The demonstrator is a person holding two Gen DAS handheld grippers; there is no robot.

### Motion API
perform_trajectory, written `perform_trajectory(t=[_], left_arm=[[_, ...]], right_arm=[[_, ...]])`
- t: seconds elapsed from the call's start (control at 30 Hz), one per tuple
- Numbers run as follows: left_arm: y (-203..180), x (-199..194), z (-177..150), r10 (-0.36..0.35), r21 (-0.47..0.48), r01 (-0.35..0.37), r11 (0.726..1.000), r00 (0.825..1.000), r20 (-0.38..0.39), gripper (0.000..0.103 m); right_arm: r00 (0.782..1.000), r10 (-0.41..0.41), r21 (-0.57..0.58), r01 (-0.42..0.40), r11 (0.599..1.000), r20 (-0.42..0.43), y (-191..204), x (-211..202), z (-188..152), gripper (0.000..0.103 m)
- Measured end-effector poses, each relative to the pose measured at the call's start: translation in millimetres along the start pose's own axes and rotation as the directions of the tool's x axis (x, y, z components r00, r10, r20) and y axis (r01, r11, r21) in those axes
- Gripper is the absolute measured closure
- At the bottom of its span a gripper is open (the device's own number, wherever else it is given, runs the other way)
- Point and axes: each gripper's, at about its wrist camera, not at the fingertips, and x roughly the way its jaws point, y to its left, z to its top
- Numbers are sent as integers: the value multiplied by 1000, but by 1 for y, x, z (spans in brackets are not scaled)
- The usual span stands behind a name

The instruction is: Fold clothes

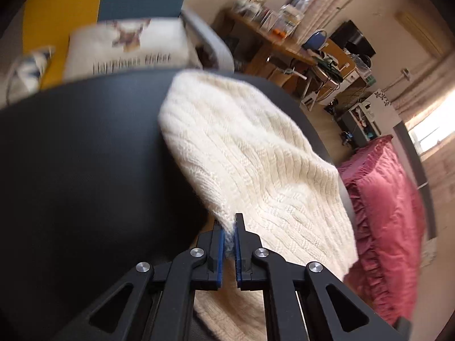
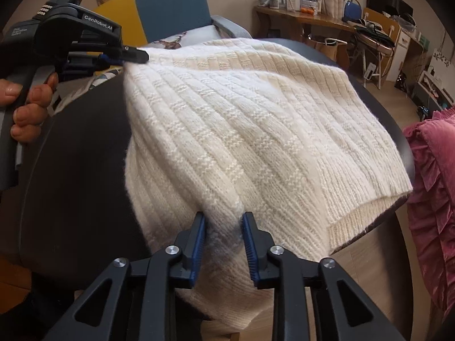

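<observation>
Left fingers: the left gripper (image 1: 229,236) is clamped on an edge of the sweater (image 1: 250,167); the blue pads (image 1: 219,253) pinch a thin fold of knit.
Right fingers: the right gripper (image 2: 223,238) grips a thicker bunch of the sweater (image 2: 241,125) near its near edge; knit fills the gap between the blue pads (image 2: 199,244).
Hand: a person's hand (image 2: 28,105) holds the left gripper's handle at the far left of the right wrist view; only fingers show.
Hidden: the sweater's near part drops behind both grippers' arms; sleeves and neck cannot be made out.
Blur: the left wrist view is smeared, so the cushion (image 1: 128,47) lettering is unreadable.
Sweater, look: cream, ribbed knit with bands of raised stitches; ribbed hem at the right.
Sweater, place: draped over the dark round table (image 2: 76,170), its far left corner lifted, hem hanging past the table's right rim.
Beyond: a pink ruffled cover (image 1: 386,199) to the right, a cluttered desk (image 2: 310,20) far off.
</observation>
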Motion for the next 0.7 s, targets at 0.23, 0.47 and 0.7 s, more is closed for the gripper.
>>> perform_trajectory(t=[0.23, 0.47, 0.7], left_arm=[[-36, -51, -9, 163, 280, -215, 936, 967, 198, 97], [-3, -100, -8, 274, 291, -361, 886, 914, 299, 103], [75, -99, -16, 217, 126, -235, 964, 966, 138, 103]], right_arm=[[989, 146, 19, -145, 989, -21, 22, 2, 1, 84], [953, 299, 20, -299, 954, -52, 68, 18, 6, 85], [943, 317, -2, -319, 948, -103, 94, 30, 4, 85]])
